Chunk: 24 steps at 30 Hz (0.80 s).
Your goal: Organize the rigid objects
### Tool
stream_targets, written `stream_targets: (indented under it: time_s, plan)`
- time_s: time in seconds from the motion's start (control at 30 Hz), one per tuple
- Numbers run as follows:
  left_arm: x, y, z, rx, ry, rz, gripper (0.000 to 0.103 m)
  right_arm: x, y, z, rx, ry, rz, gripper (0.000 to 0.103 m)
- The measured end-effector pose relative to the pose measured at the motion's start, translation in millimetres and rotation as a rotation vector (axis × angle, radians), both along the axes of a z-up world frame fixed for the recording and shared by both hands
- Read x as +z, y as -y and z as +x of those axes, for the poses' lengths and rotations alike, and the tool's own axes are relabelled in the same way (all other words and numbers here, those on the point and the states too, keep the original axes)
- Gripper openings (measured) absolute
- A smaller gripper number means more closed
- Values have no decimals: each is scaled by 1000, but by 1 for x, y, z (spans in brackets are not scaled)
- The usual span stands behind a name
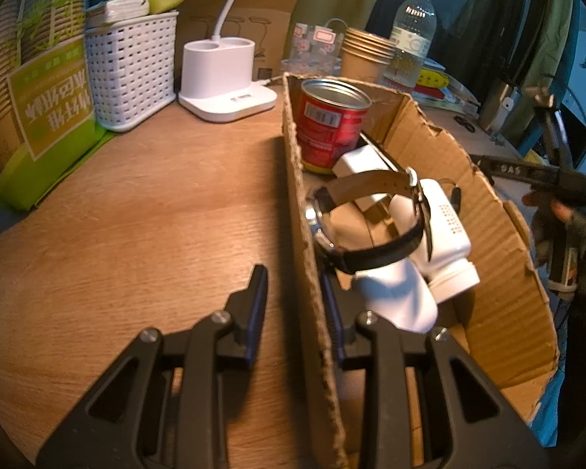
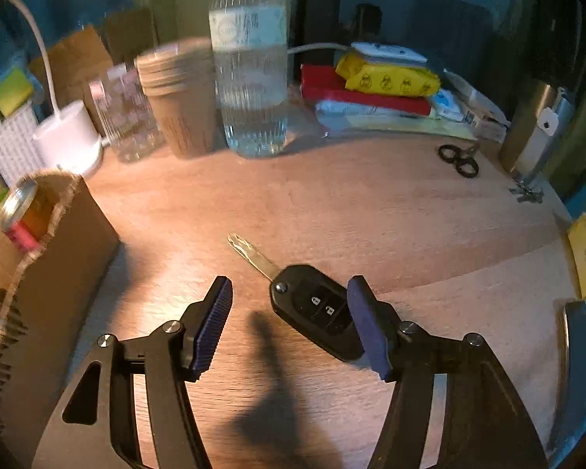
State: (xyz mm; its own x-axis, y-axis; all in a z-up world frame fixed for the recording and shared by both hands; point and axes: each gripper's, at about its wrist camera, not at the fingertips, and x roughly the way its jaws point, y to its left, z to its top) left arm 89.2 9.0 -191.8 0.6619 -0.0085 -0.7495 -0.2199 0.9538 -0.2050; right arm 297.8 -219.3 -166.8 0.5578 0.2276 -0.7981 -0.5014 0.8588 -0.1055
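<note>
An open cardboard box (image 1: 500, 258) stands on the wooden table. Inside it are a red tin can (image 1: 332, 125), a wristwatch (image 1: 371, 230) with a black strap, and white plastic items (image 1: 445, 226). My left gripper (image 1: 297, 293) straddles the box's near wall, one finger outside and one inside. A gap shows beside the outer finger, so the jaws stand open. A black car key (image 2: 316, 308) with its metal blade folded out lies on the table. My right gripper (image 2: 291, 283) hangs open over it. The right pad overlaps the fob's edge and the left pad is well clear.
At the back stand a white basket (image 1: 131, 74), a white lamp base (image 1: 224, 78), stacked paper cups (image 2: 183, 97) and a water bottle (image 2: 252, 78). Scissors (image 2: 459, 160), a key bunch (image 2: 527, 191) and stacked packets (image 2: 386, 78) lie at the back right. A gloved hand (image 1: 554, 230) shows beyond the box.
</note>
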Motion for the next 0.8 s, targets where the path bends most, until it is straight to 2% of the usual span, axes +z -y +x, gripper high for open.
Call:
stream_targets:
  time_s: [0.07,0.27,0.33,0.43,0.47,0.7,0.8]
  plan:
    - [0,0,0,0,0,1,29,-2,-3,-4,22,17,-39,66]
    - [0,0,0,0,0,1,29,0,-6,-22,45,-26,-94,66]
    - [0,0,0,0,0,0,29,6,-5,-30,58,-55,-57,66]
    - [0,0,0,-1,0,0,29,11,-7,-35,62,-19,-68,66]
    - [0,0,0,-2,0,0,29,11,-6,-31,49,0,-76,66]
    - [0,0,0,-1,0,0,29,0,7,-3,-56,-16,-18,67]
    - [0,0,0,-1,0,0,29,0,4,-2,-56,-21,-17,67]
